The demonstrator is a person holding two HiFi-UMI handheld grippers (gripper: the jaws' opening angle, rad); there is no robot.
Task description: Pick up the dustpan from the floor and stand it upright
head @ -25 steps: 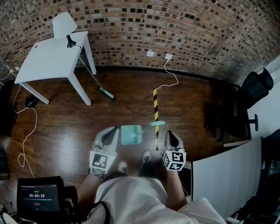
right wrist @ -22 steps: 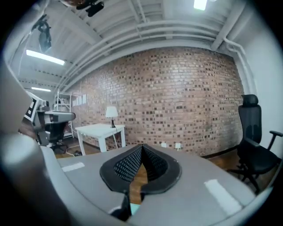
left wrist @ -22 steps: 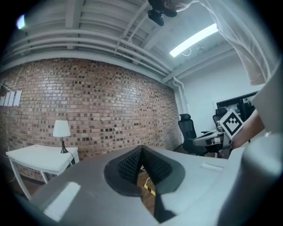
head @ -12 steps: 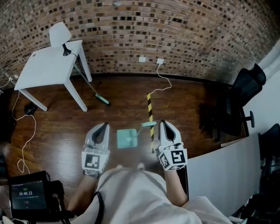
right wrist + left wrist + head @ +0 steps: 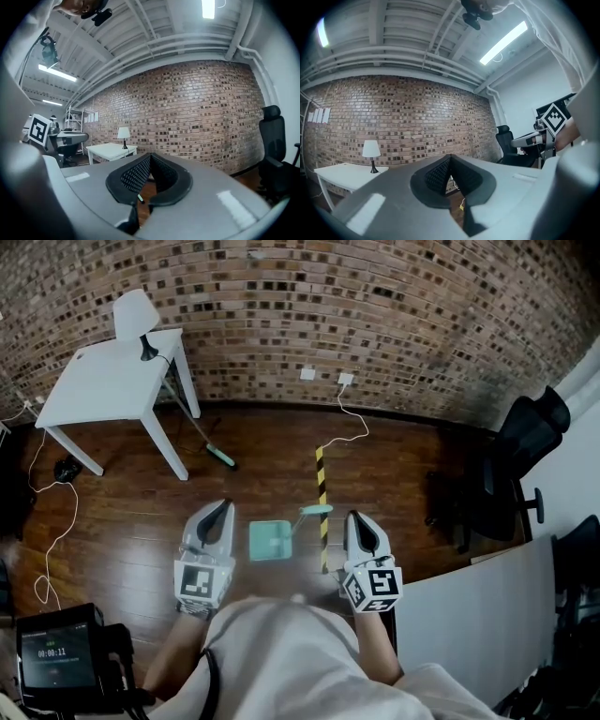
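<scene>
The teal dustpan (image 5: pixel 272 539) lies flat on the wooden floor in the head view, its handle (image 5: pixel 314 510) pointing right and away. My left gripper (image 5: pixel 222 506) hangs in the air on the pan's left side and my right gripper (image 5: pixel 355 517) on its right, neither touching it. Both point away from me toward the brick wall. In the left gripper view the left gripper (image 5: pixel 450 161) is shut with nothing between the pads. The right gripper (image 5: pixel 150 157) is likewise shut and empty in its own view. Neither gripper view shows the dustpan.
A yellow-and-black tape strip (image 5: pixel 322 486) runs along the floor beside the pan's handle. A white table (image 5: pixel 111 382) with a lamp (image 5: pixel 137 311) stands at the back left, a broom (image 5: pixel 219 457) leaning on it. An office chair (image 5: pixel 525 457) and a white panel (image 5: pixel 469 613) are at the right.
Both grippers have risen and now point level toward the wall. The dustpan has stayed on the floor. The person's feet have left the head view.
</scene>
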